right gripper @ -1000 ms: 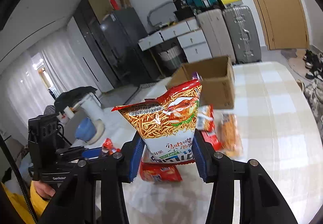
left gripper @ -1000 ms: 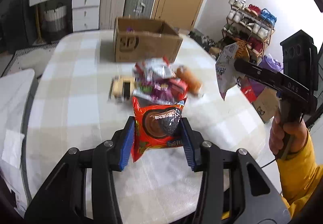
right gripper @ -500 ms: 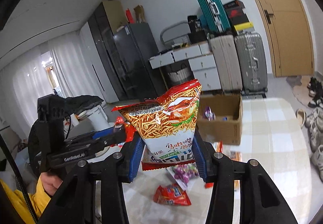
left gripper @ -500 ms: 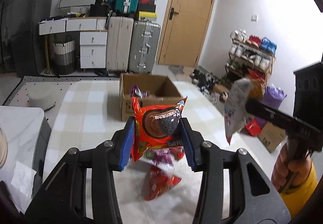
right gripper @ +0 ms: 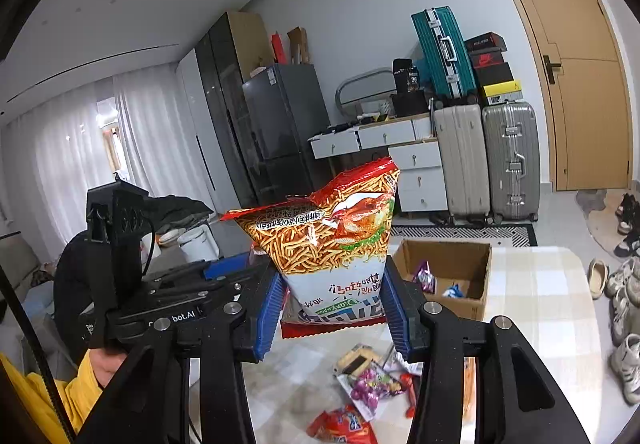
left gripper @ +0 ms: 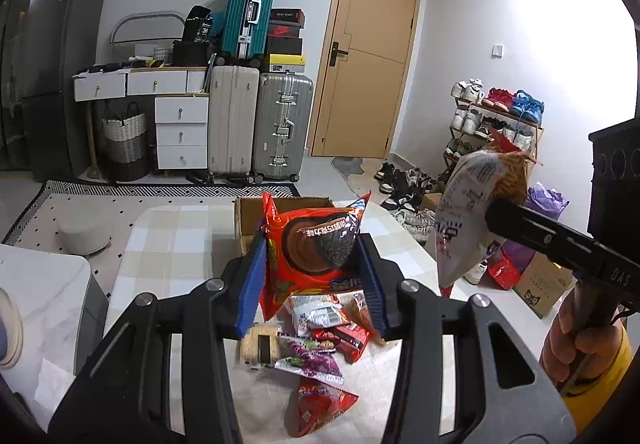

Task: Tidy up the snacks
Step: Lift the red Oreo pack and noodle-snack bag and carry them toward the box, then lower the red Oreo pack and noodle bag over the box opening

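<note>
My left gripper (left gripper: 310, 280) is shut on a red chocolate-snack bag (left gripper: 312, 244), held above the table. My right gripper (right gripper: 334, 302) is shut on an orange-and-white noodle-snack bag (right gripper: 332, 240), also held high; that bag also shows in the left wrist view (left gripper: 468, 220). The open cardboard box (right gripper: 460, 284) stands at the table's far end with a few packets inside; in the left wrist view only its rim (left gripper: 248, 220) shows behind the red bag. A pile of loose snack packets (left gripper: 320, 340) lies on the checked table (left gripper: 176, 236) below both grippers.
A red packet (left gripper: 320, 404) lies nearest on the table. Suitcases (left gripper: 260, 124), white drawers (left gripper: 180, 128) and a door (left gripper: 368, 56) line the far wall. A shoe rack (left gripper: 492, 124) stands right of the table, with shoes on the floor.
Both grippers have risen and tilted up with their bags. The view went from looking down on the table to looking across the room, with the pile now low in frame.
</note>
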A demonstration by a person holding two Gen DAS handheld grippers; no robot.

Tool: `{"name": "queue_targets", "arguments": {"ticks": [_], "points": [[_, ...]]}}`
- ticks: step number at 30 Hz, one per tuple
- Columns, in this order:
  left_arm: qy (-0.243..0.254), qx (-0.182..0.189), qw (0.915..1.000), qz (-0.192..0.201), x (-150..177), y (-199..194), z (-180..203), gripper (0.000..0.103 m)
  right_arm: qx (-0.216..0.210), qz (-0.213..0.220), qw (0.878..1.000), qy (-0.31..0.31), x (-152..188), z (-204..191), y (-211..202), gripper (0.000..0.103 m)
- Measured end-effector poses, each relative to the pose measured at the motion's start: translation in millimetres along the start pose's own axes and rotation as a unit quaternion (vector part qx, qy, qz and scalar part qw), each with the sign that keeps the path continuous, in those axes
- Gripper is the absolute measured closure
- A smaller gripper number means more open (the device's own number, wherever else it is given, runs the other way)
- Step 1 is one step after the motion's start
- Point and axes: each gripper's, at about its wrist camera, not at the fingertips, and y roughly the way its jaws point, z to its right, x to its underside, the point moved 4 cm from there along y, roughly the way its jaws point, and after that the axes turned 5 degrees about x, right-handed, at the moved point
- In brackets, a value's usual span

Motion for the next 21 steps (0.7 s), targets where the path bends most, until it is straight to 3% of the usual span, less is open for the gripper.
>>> {"name": "queue_targets", "arguments": {"ticks": [21], "points": [[0.001,-0.009,0.9999,-0.014,-46.0,68.8,-15.9,0.062,-0.001,0.012,1.000,0.013,-27.4,20.7,22.7,0.057]]}}
